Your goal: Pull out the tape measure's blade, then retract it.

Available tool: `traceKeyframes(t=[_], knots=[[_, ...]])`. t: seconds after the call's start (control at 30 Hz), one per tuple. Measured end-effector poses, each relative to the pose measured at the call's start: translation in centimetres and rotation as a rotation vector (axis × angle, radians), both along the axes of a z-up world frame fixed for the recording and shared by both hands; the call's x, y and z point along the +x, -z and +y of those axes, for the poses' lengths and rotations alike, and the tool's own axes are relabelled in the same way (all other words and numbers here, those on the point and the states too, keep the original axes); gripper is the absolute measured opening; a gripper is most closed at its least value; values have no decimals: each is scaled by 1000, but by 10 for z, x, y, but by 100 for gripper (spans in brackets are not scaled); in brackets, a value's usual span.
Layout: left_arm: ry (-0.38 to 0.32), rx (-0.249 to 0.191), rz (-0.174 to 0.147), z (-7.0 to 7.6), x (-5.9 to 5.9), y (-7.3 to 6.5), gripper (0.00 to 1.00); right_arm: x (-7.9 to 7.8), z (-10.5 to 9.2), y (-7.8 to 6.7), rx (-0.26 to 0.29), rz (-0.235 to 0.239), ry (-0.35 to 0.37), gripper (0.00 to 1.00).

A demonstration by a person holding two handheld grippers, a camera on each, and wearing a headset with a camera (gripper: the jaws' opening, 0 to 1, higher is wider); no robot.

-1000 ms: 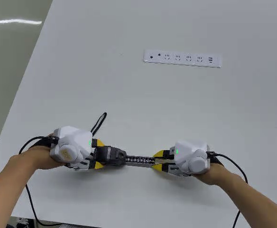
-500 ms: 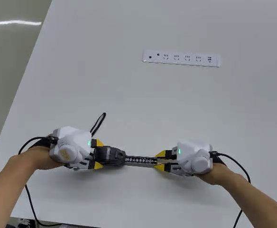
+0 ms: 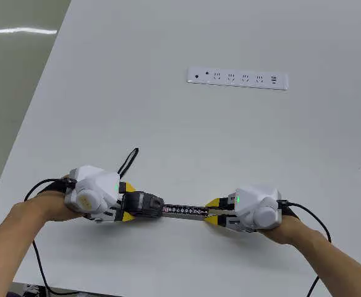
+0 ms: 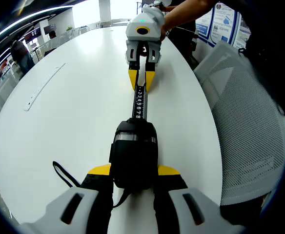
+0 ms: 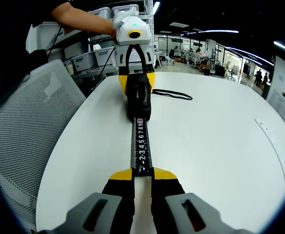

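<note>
Since only a short run of blade (image 5: 141, 144) spans the gap between the 2 tools, with digits 2 to 9 showing, the pull-out looks like the step in hand. The tape measure (image 3: 144, 203) is at the near part of the white table (image 3: 168, 124), its black case clenched between the yellow-tipped jaws of the left gripper (image 3: 128, 201). The right gripper (image 3: 210, 211) is closed on the free end of the blade. The hook is hidden between the jaws, so I cannot tell whether they pinch the hook or the steel just behind it.

To do this well, the left gripper should hold the case flat and fixed. The right should draw straight away along the blade's own line, level with the table, so the steel neither twists nor kinks. A slow, steady pull suits so thin a grip.

The wrist strap (image 3: 129, 161) trails behind the case, apart from the blade, and the power strip (image 3: 237, 78) lies well apart at the far side, so neither should interfere. For the return, easing the right gripper back toward the case is safer than letting go, as the spring may whip the blade home.
</note>
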State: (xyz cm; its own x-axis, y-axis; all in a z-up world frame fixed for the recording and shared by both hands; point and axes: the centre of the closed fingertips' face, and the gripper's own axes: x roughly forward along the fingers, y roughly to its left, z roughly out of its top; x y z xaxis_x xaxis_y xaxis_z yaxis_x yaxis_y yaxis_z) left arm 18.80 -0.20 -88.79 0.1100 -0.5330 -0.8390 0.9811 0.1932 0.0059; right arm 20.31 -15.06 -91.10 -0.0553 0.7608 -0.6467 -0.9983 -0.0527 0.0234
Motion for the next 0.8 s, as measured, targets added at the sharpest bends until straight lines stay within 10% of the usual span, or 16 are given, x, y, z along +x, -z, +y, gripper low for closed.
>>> traceKeyframes(t=[0.8], knots=[[1,3,1,-1,0,0,27,1,-15,0,-5,1,6,9]])
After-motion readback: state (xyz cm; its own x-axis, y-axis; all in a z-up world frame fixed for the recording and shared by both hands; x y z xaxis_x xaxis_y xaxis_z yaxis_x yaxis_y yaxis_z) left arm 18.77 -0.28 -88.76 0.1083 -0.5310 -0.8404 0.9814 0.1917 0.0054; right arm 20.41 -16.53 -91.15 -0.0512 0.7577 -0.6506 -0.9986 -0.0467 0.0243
